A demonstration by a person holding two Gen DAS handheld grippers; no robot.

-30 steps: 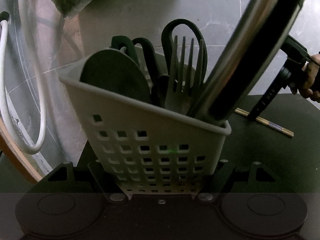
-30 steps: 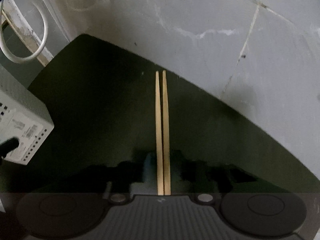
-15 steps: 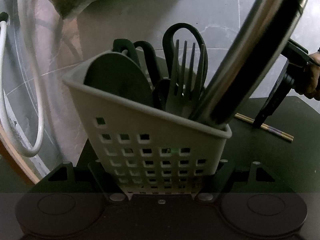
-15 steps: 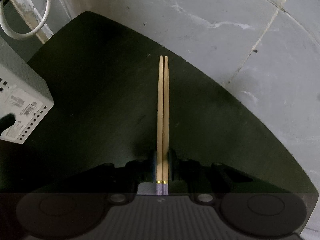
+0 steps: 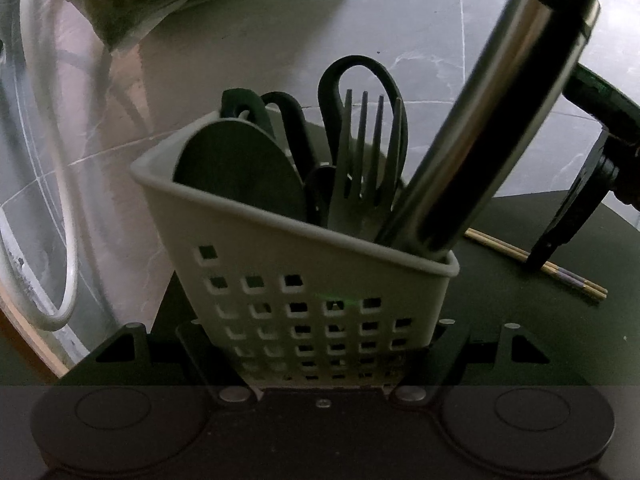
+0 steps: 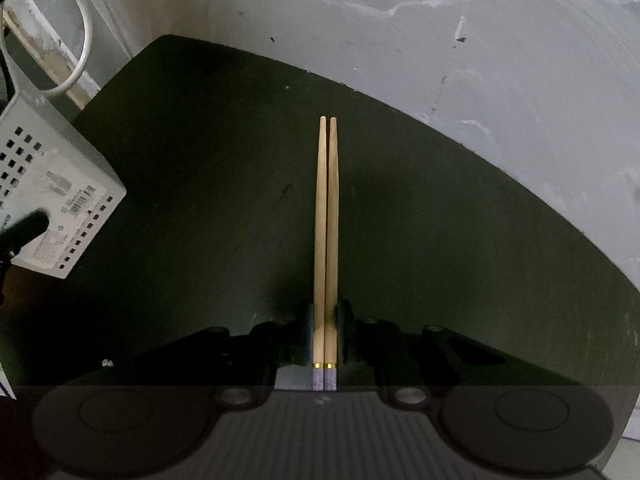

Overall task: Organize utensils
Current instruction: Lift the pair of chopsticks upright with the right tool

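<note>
On the dark table [image 6: 200, 200], the right gripper [image 6: 326, 320] pinches a pair of chopsticks [image 6: 326, 220] near their ends, while the left gripper [image 5: 320, 360] clamps the white utensil basket [image 5: 304, 280], tilted.

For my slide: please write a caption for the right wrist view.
Right gripper shut on chopsticks above dark table.
</note>
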